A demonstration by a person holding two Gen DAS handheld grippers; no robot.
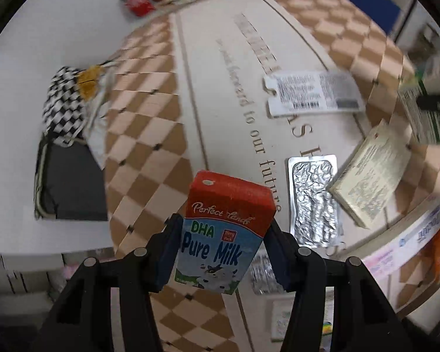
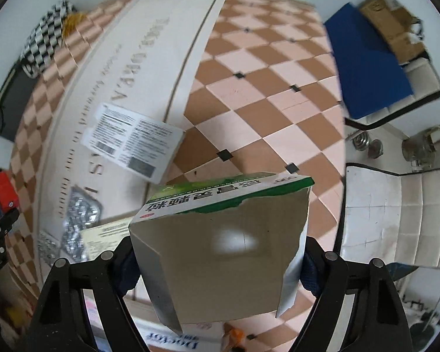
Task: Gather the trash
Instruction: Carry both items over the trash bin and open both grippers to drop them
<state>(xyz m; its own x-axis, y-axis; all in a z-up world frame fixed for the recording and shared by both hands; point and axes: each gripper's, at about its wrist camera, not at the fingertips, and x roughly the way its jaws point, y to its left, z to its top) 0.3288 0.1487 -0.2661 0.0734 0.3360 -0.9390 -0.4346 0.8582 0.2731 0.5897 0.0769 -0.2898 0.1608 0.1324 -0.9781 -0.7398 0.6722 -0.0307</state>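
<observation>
A small milk carton point(image 1: 223, 228), red on top and blue below with "Pure Milk" printed on it, hangs above the checkered mat point(image 1: 143, 135). My left gripper point(image 1: 223, 243) is shut on it, one pad on each narrow side. In the right wrist view, an opened cardboard medicine box point(image 2: 220, 240) with a green and white printed face is clamped between the pads of my right gripper point(image 2: 217, 264), its empty inside facing the camera. The milk carton point(image 2: 3, 189) also shows at that view's left edge. The green box point(image 1: 422, 111) appears blurred at the left wrist view's right edge.
On the mat lie a printed white card point(image 1: 311, 92), foil blister packs point(image 1: 314, 202) and a cream box point(image 1: 366, 176). A black-and-white checkered cloth point(image 1: 63, 105) and a dark tray point(image 1: 70, 182) sit at the left. A blue board point(image 2: 366, 64) and cartons lie at the right.
</observation>
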